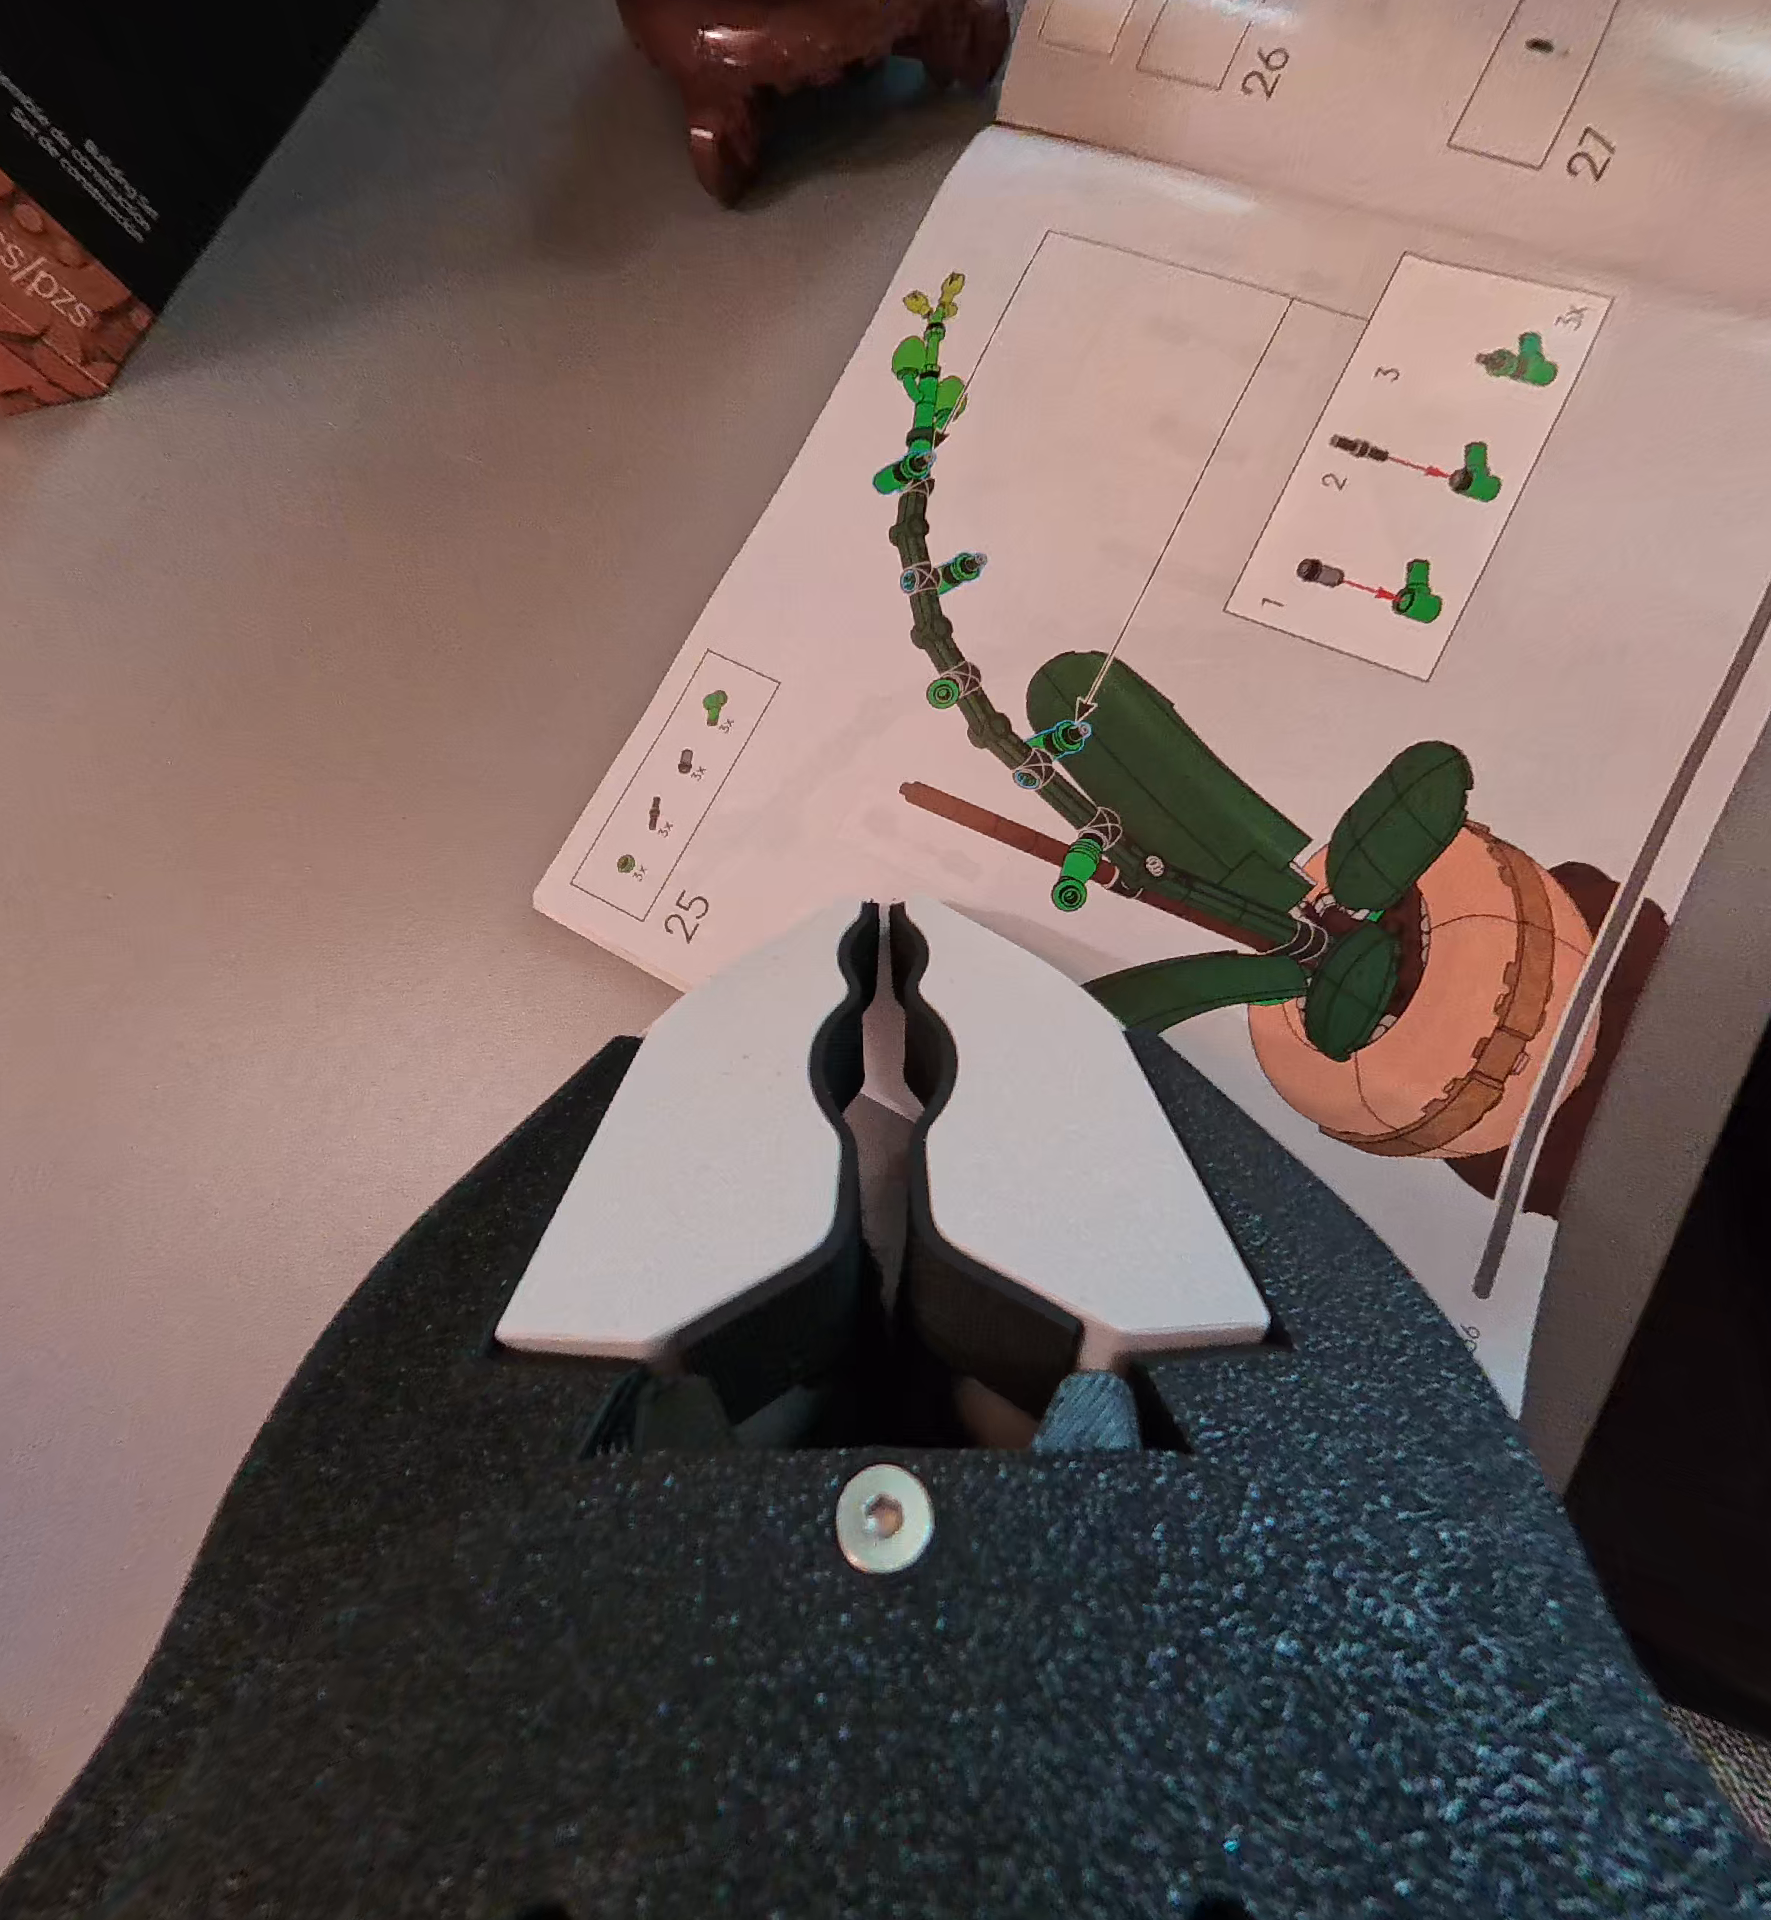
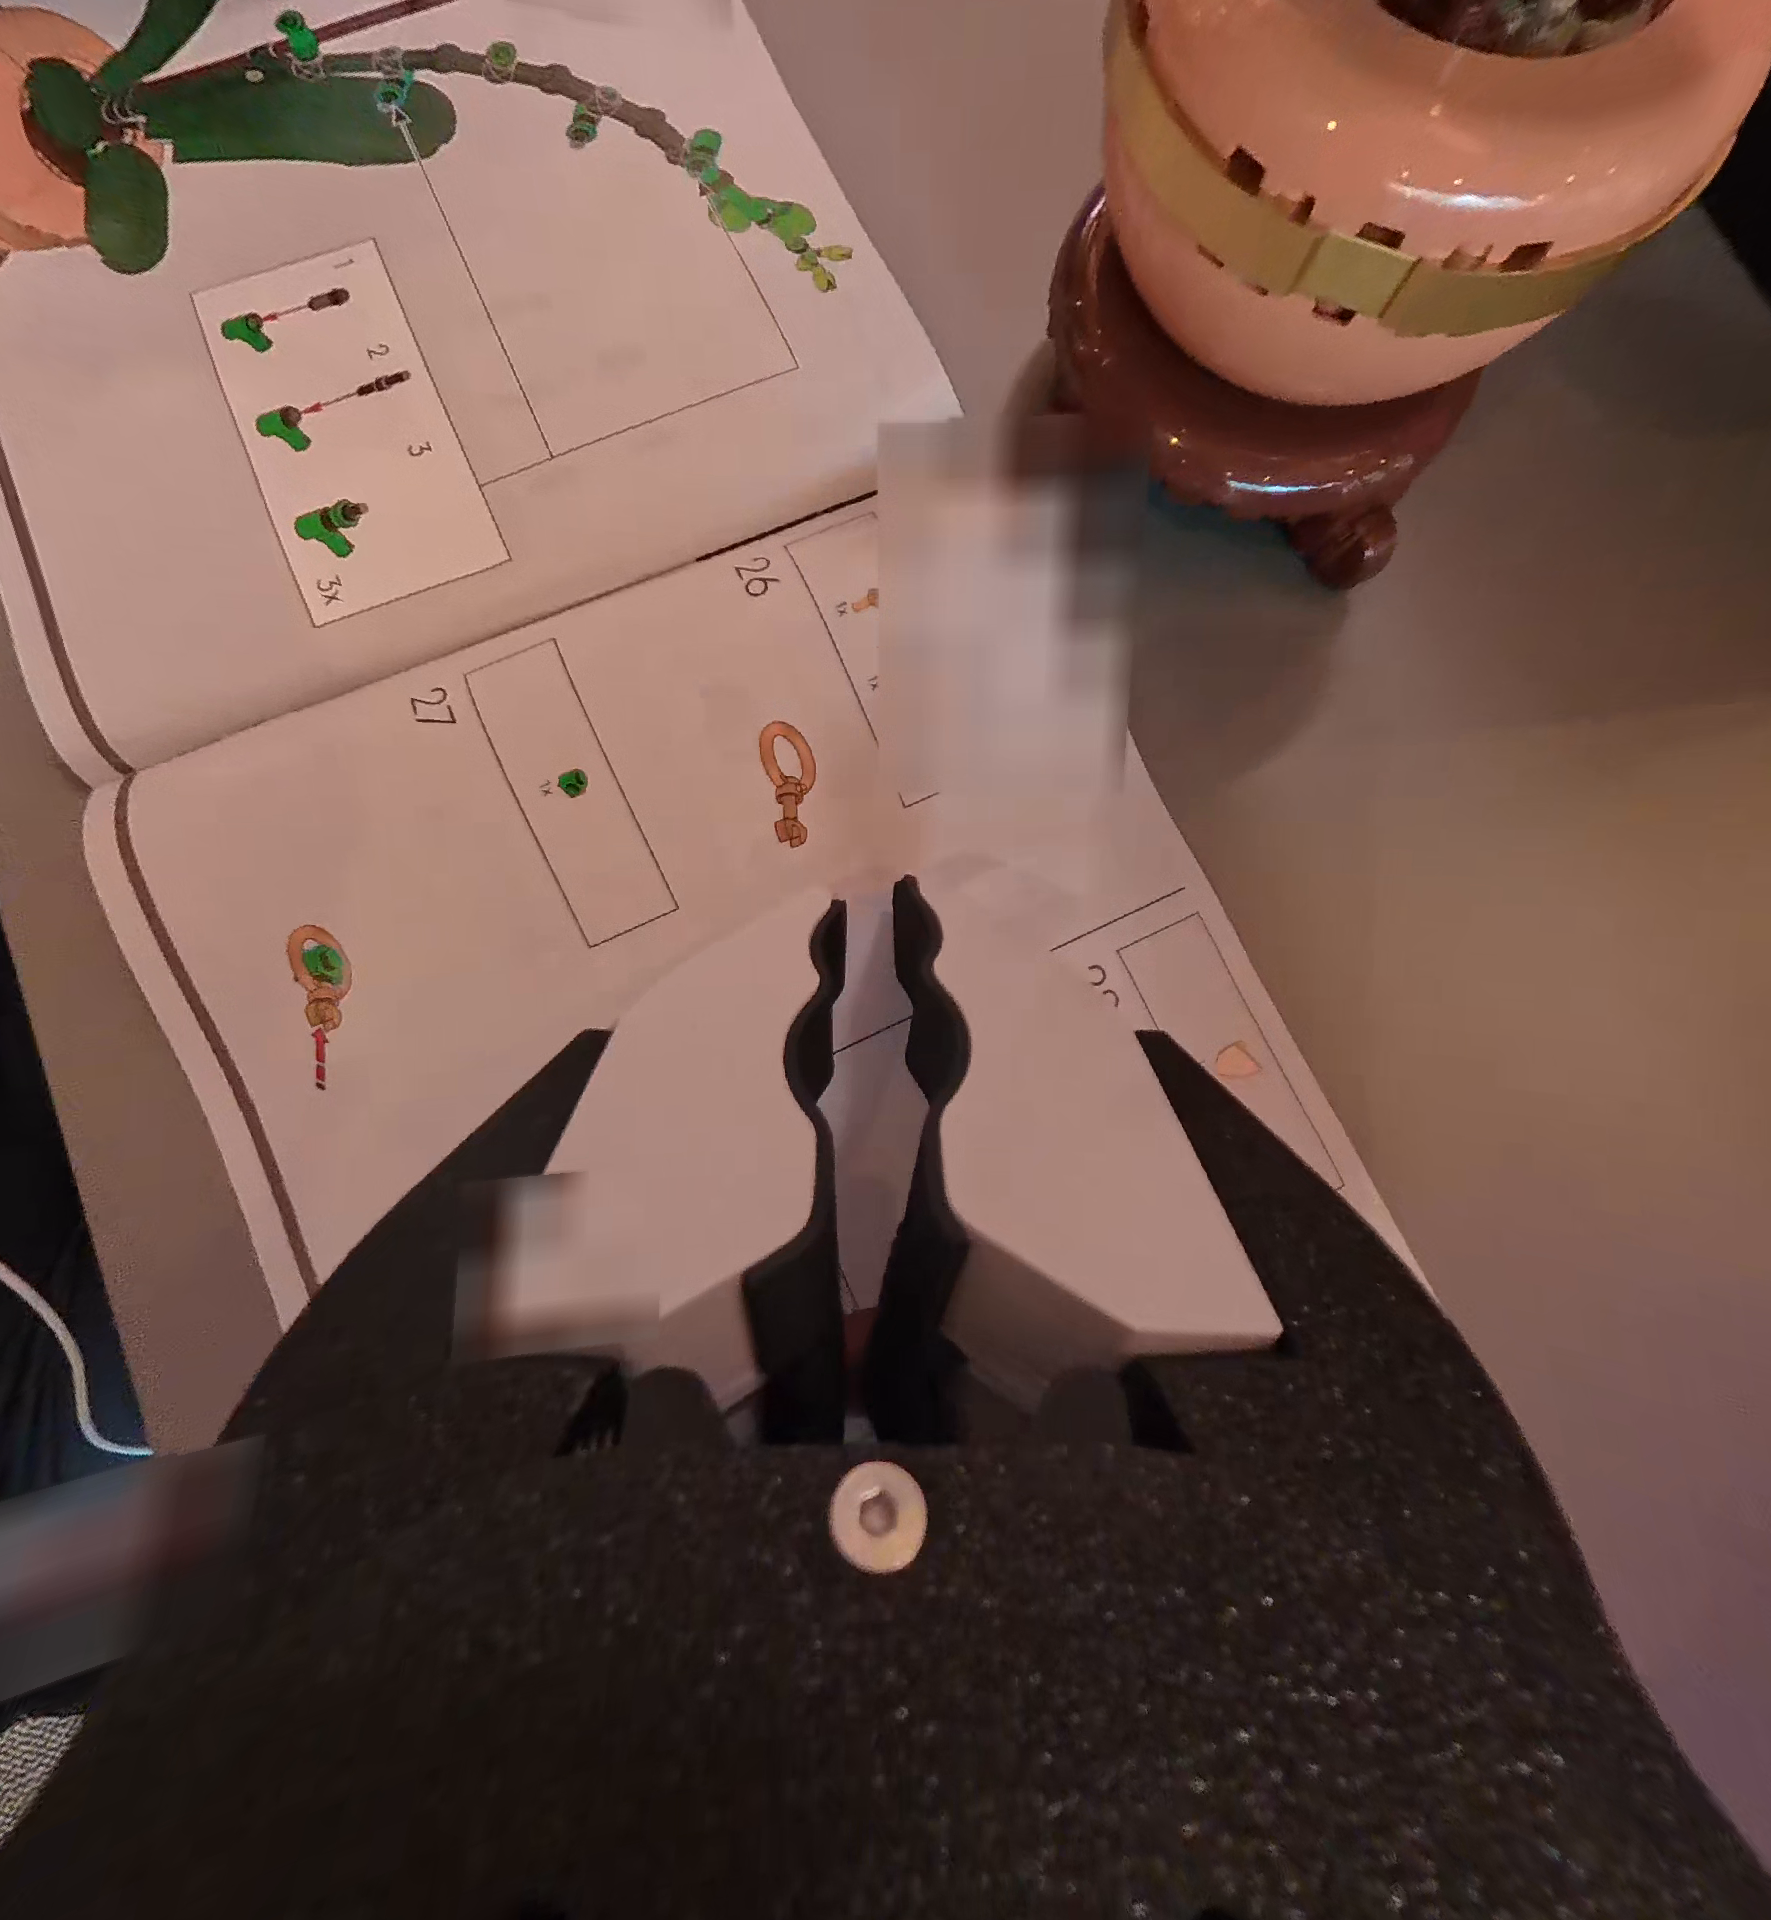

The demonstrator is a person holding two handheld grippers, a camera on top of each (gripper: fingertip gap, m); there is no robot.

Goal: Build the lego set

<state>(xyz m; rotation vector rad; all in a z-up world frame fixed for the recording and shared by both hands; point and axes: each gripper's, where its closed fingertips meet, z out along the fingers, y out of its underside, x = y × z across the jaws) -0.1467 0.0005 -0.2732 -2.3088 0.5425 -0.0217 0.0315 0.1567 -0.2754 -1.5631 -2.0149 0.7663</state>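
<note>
An open instruction booklet (image 1: 1120,499) with drawings of a green plant in a pink pot lies on the grey table (image 1: 289,727). My left gripper (image 1: 883,912) is shut, its tips over the booklet's near edge by the page corner. I cannot tell if it pinches the paper. In the right wrist view the booklet (image 2: 393,831) lies under my right gripper (image 2: 870,894). Its fingers stand a narrow way apart, closed on a pale page (image 2: 860,847) that rises from the tips, partly under a blurred patch.
A pink toy-brick pot (image 2: 1380,260) with a tan band stands on a brown base (image 2: 1276,468) just right of the booklet. That base (image 1: 808,83) shows at the top of the left wrist view. A black and orange box (image 1: 50,208) stands at the far left. My left tips are about 25 cm from the pink toy-brick pot (image 2: 1380,260), my right tips only 10 cm.
</note>
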